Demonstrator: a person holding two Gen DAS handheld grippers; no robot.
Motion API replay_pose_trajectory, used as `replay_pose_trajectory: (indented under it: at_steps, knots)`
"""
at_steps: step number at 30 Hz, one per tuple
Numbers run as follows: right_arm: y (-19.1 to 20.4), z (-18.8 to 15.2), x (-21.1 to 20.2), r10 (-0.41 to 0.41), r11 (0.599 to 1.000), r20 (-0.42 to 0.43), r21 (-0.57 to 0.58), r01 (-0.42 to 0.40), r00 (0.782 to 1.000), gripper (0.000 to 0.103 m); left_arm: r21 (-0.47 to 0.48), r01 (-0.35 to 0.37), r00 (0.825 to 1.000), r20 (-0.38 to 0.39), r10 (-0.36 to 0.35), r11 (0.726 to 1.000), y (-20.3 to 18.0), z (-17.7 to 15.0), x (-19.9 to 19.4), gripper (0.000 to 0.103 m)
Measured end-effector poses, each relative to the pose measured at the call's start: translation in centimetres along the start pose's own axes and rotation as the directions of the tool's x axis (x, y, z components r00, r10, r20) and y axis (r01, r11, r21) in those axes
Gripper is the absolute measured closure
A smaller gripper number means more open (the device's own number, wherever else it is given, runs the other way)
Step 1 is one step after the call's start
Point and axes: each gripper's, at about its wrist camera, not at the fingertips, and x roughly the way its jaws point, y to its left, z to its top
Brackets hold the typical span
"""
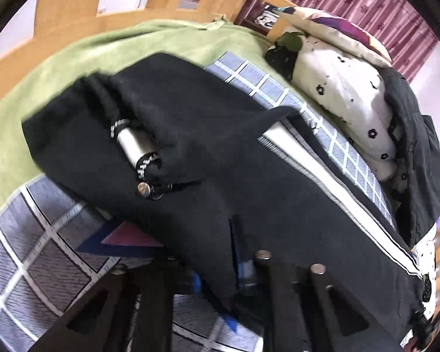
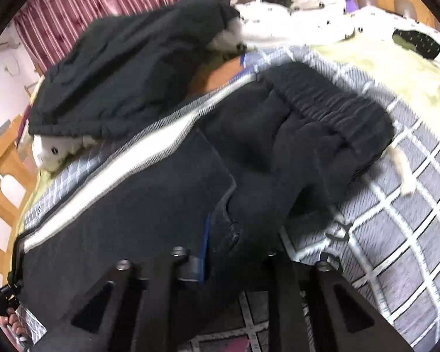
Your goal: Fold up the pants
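Nearest the lens in the left wrist view, the black two-finger left gripper (image 1: 220, 275) is seen with its jaws drawn close together, and a fold of the black fleece pants with a white side stripe (image 1: 208, 152) is pinched between them. In the right wrist view, the black two-finger right gripper (image 2: 223, 267) is likewise seen nearly closed, with the dark cloth of the pants (image 2: 167, 193) caught between its fingers beside a strip of blue tape (image 2: 204, 252).

The pants are spread over a grey-blue quilt checked with white lines (image 1: 44, 264), which covers a bed. Their gathered elastic waistband (image 2: 331, 105) is shown towards the far side in the right wrist view, and a silver-tipped drawstring end (image 1: 133, 146) lies on the cloth in the left wrist view. A pale green blanket (image 1: 73, 58) is seen beyond the pants. A dark padded jacket (image 2: 126, 67) and a white cover printed with small black flowers (image 1: 346, 88) are heaped beside them, near the wooden bed frame (image 1: 82, 20).
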Motion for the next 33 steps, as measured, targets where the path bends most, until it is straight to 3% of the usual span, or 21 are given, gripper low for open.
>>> replay_pose_trajectory:
  at_steps: [3,5,9,12,15,19,21,22,25,26,27,33]
  knots:
    - [-0.1,2.0,-3.4,0.068,0.997,0.064,0.024,-0.07,0.996,0.09,0.036,0.032,0.999,0.014,-0.033,0.999,-1.2,0.3,-2.7,0.091]
    - [-0.2,3.0,-6.0,0.075,0.997,0.094,-0.002,-0.075,0.993,0.091,0.076,0.079,0.997,0.017,-0.08,0.994,-1.9,-0.3,-5.2,0.091]
    - [-2.2,3.4,-10.4,0.043,0.998,0.106,-0.04,-0.039,0.993,0.091,0.257,0.121,0.993,-0.024,-0.119,0.959,-3.3,-4.8,-9.9,0.091]
    - [-5.8,2.0,-13.5,0.03,0.999,0.08,-0.03,-0.027,0.996,0.09,0.339,0.145,0.989,-0.076,-0.126,0.929,-3.0,-8.8,-11.6,0.091]
    - [-8.3,-1.1,-13.9,-0.02,0.997,0.033,-0.069,0.022,0.999,0.09,0.343,0.133,0.987,-0.136,-0.091,0.93,-1.6,-12.5,-10.9,0.091]
    - [-10.0,-4.8,-11.4,-0.046,0.998,-0.042,-0.032,0.045,0.998,0.087,0.27,0.141,0.982,-0.16,-0.1,0.953,0.1,-13.1,-9.3,0.087]
    - [-10.4,-5.3,-11.4,-0.061,0.998,-0.054,-0.036,0.059,0.997,0.078,0.229,0.155,0.978,-0.171,-0.117,0.961,0.6,-12.9,-9.6,0.085]
    - [-10.4,-5.5,-11.7,-0.068,0.997,-0.062,-0.044,0.066,0.996,0.077,0.23,0.148,0.979,-0.169,-0.111,0.962,0.7,-13.2,-9.7,0.078]
    - [-10.8,-5.6,-13.7,-0.086,0.994,-0.044,-0.075,0.083,0.995,0.058,0.288,0.067,0.991,-0.132,-0.03,0.955,1.1,-13.6,-10.7,0.042]
    - [-11.1,-5.6,-14.5,-0.105,0.991,-0.02,-0.081,0.103,0.994,0.046,0.3,0.057,0.992,-0.121,-0.022,0.952,1.4,-13.7,-11.0,0.039]
    - [-11.6,-5.6,-14.8,-0.108,0.991,-0.008,-0.077,0.107,0.994,0.042,0.304,0.061,0.993,-0.116,-0.026,0.951,1.9,-13.9,-11.4,0.039]
    - [-14.3,-4.8,-13.3,-0.029,0.997,-0.027,0.07,0.03,0.999,0.036,0.268,0.102,0.989,-0.132,-0.068,0.958,4.1,-14.0,-13.1,0.038]
